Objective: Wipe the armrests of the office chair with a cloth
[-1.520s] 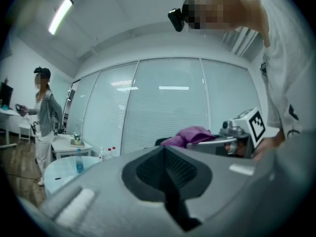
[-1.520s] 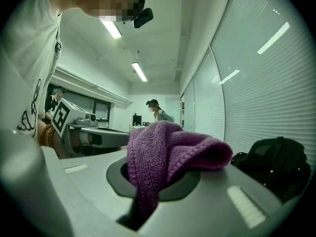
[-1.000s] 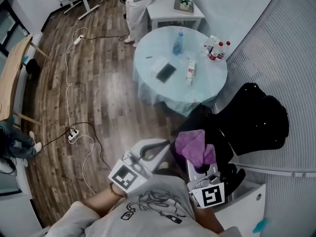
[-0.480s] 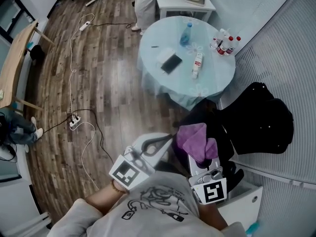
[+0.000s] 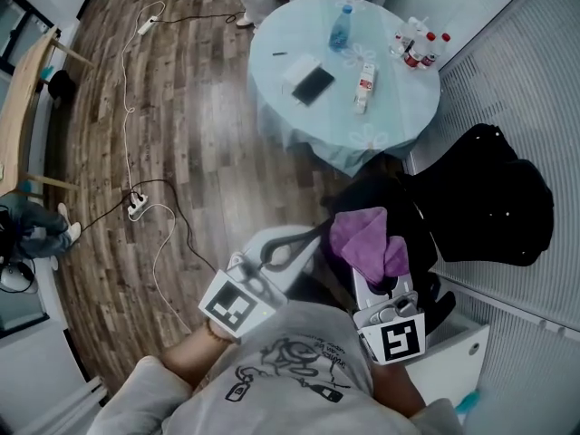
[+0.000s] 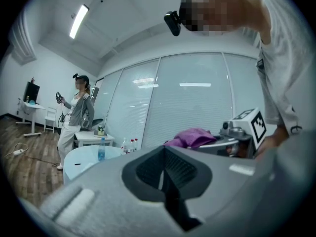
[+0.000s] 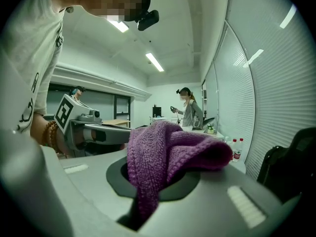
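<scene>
My right gripper (image 5: 370, 263) is shut on a purple knitted cloth (image 5: 366, 241), which bunches up over its jaws and hangs down between them (image 7: 163, 154). The left gripper (image 5: 308, 236) is held beside it, close to my body. Its jaws are shut with nothing in them (image 6: 164, 148). The black office chair (image 5: 494, 199) stands to the right, against the blinds, with its dark seat part (image 5: 376, 196) just beyond the cloth. Its edge also shows in the right gripper view (image 7: 292, 168). Neither gripper touches the chair. I cannot make out the armrests.
A round glass-topped table (image 5: 299, 125) carries bottles (image 5: 419, 48), a dark phone (image 5: 314, 84) and a carton. Cables and a power strip (image 5: 137, 208) lie on the wooden floor. A person (image 6: 74, 117) stands beyond the table. A white cabinet (image 5: 462, 361) is at my right.
The head view has drifted, so the table now sits higher in the picture and the chair further right. Both grippers stay near my body, the cloth still gripped.
</scene>
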`<control>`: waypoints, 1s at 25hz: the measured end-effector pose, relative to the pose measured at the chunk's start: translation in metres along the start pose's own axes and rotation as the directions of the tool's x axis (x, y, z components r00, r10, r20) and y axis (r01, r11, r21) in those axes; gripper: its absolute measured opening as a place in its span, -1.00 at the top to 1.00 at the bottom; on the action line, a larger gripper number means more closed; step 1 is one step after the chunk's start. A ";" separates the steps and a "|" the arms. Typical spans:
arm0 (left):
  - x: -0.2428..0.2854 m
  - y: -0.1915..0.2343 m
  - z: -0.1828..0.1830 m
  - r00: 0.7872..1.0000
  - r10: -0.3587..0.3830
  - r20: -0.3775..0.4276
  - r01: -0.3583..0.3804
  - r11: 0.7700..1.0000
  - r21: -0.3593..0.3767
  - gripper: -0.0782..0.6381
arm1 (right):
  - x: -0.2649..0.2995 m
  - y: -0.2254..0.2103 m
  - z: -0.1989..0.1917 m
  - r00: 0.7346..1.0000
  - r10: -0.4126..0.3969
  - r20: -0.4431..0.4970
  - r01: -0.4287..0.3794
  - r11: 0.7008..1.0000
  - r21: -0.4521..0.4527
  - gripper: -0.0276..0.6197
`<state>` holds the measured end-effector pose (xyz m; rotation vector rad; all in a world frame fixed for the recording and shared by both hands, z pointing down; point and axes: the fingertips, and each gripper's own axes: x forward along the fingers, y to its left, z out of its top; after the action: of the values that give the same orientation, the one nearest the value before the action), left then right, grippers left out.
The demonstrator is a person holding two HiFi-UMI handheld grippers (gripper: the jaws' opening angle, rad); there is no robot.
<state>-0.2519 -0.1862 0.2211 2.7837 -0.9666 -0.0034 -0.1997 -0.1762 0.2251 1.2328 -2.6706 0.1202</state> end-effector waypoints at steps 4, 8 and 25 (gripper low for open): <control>0.005 0.009 -0.021 0.999 -0.007 -0.031 0.006 1.000 -0.016 0.77 | 0.007 -0.005 -0.018 1.000 -0.015 -0.025 0.016 0.999 0.046 0.82; 0.015 0.020 -0.055 0.997 -0.025 -0.076 0.021 0.999 -0.044 0.77 | 0.017 -0.010 -0.051 0.998 -0.014 -0.062 0.018 0.997 0.068 0.82; 0.056 0.047 -0.175 0.984 -0.106 -0.146 0.095 0.992 -0.083 0.78 | 0.053 -0.029 -0.173 0.986 -0.022 -0.167 0.039 0.995 0.095 0.82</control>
<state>-0.2247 -0.2248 0.4051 2.7144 -0.7726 0.1499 -0.1859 -0.2073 0.4053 1.2326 -2.5281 0.3375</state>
